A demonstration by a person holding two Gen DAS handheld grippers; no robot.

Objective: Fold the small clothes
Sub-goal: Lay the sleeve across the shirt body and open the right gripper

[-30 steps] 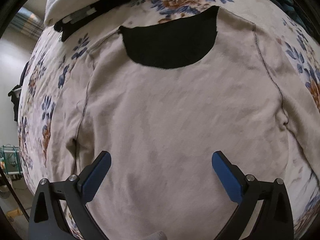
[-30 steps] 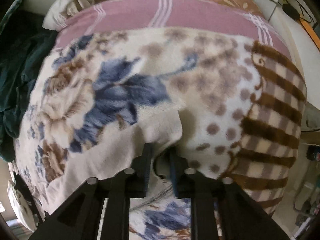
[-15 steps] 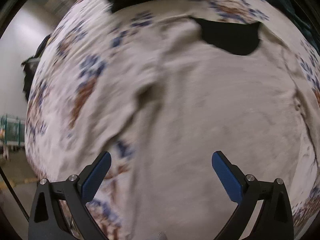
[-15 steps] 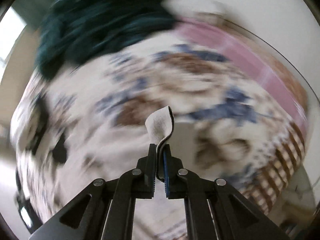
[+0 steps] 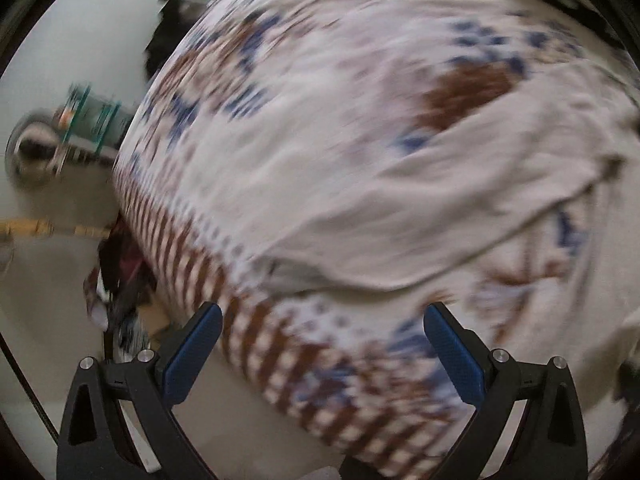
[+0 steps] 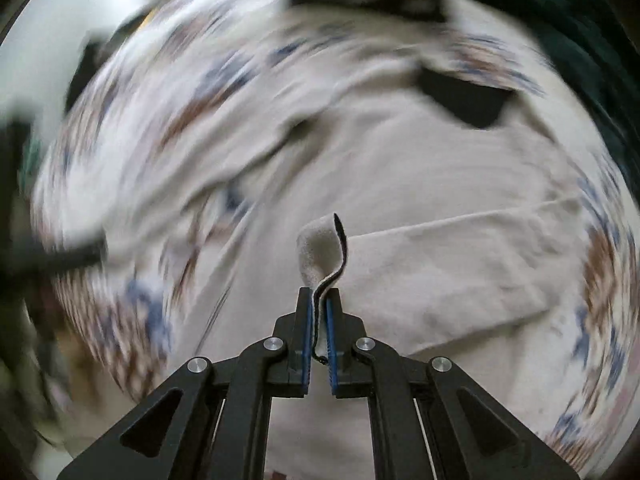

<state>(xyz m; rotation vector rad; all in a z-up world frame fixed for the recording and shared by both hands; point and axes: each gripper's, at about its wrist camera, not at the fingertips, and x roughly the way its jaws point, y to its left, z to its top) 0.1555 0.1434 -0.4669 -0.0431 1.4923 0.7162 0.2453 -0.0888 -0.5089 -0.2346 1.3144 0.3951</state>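
Observation:
A beige sweatshirt [image 6: 420, 184] with a black neck lining [image 6: 464, 98] lies on a floral blanket [image 6: 132, 312]. My right gripper [image 6: 319, 312] is shut on the cuff of the right sleeve [image 6: 324, 248]; the sleeve [image 6: 460, 272] is folded across the sweatshirt's body. My left gripper [image 5: 320, 344] is open and empty above the blanket's edge; the other sleeve [image 5: 400, 208] lies just ahead of its fingers. Both views are blurred by motion.
The floral and striped blanket [image 5: 320, 60] covers the bed. A dark green cloth [image 6: 568, 20] lies at the far right. Floor, clutter [image 5: 116, 280] and a metal object [image 5: 36, 148] lie beyond the bed's left edge.
My right gripper has carried the sleeve cuff up and over onto the sweatshirt's body. My left gripper has swung left from above the sweatshirt's body to the left sleeve and the bed edge.

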